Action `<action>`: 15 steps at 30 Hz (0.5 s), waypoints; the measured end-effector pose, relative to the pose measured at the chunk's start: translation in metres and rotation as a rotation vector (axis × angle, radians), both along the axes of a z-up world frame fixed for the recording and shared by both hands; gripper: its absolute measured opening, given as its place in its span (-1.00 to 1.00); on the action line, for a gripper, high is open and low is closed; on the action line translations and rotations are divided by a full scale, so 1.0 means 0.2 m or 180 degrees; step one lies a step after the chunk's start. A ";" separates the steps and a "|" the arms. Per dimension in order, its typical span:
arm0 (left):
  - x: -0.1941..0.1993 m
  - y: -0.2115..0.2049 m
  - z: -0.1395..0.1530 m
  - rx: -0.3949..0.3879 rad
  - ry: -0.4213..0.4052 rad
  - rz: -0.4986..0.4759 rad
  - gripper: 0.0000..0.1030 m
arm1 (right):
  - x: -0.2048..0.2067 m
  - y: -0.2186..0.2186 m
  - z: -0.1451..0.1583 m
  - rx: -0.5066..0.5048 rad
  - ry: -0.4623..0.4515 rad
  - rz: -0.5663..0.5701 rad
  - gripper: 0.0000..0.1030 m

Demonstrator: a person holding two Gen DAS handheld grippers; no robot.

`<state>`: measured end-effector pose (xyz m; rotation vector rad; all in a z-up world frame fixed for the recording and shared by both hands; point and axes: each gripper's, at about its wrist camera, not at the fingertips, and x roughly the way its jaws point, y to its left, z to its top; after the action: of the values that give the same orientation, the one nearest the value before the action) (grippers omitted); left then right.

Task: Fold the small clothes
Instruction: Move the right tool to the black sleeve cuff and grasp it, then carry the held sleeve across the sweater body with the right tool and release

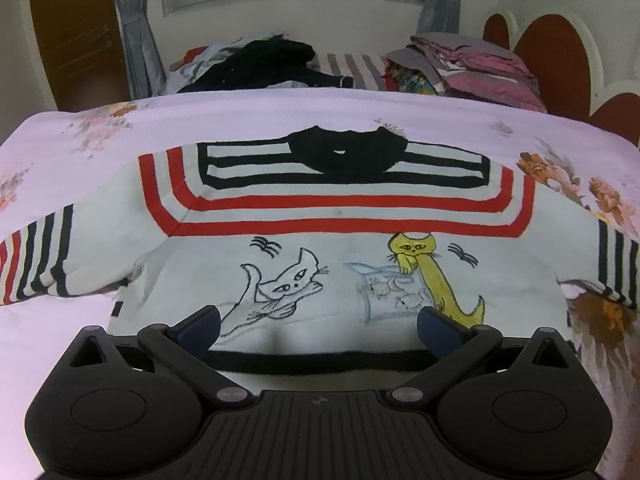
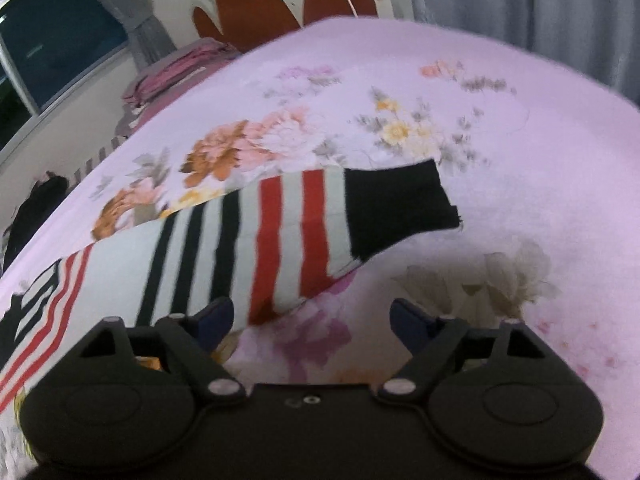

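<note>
A small white sweater (image 1: 320,216) lies flat, front up, on the pink floral bedsheet (image 1: 240,116). It has red and black stripes, a black collar (image 1: 344,156) and cat drawings. My left gripper (image 1: 318,326) hovers open over the lower front, just above the black hem (image 1: 320,360), with nothing between its fingers. In the right wrist view the sweater's striped sleeve (image 2: 240,240) stretches out to the right and ends in a black cuff (image 2: 400,208). My right gripper (image 2: 314,320) is open beside the sleeve's lower edge, its left fingertip (image 2: 216,318) over the fabric, gripping nothing.
At the far side of the bed lie a heap of dark clothes (image 1: 276,64) and a stack of folded pink and grey clothes (image 1: 472,64). A red and white scalloped headboard (image 1: 560,52) stands at the right. Bare sheet (image 2: 520,200) spreads beyond the cuff.
</note>
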<state>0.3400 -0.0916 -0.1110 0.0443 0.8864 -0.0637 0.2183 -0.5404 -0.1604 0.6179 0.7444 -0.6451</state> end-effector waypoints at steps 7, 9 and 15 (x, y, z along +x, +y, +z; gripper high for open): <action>0.06 -0.02 -0.03 0.0079 0.0032 0.0042 1.00 | 0.08 -0.13 -0.08 -0.0095 -0.0154 -0.0218 0.32; 0.07 -0.02 -0.03 0.0099 0.0018 0.0045 1.00 | 0.09 -0.15 -0.08 -0.0194 -0.0154 -0.0316 -0.13; 0.08 -0.02 0.00 0.0061 -0.0088 -0.0019 1.00 | 0.06 -0.20 -0.07 -0.0214 -0.0316 -0.0345 -0.81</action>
<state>0.3555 -0.0953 -0.1113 0.0656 0.8593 -0.0600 0.2296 -0.5808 -0.1747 0.6269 0.5976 -0.7309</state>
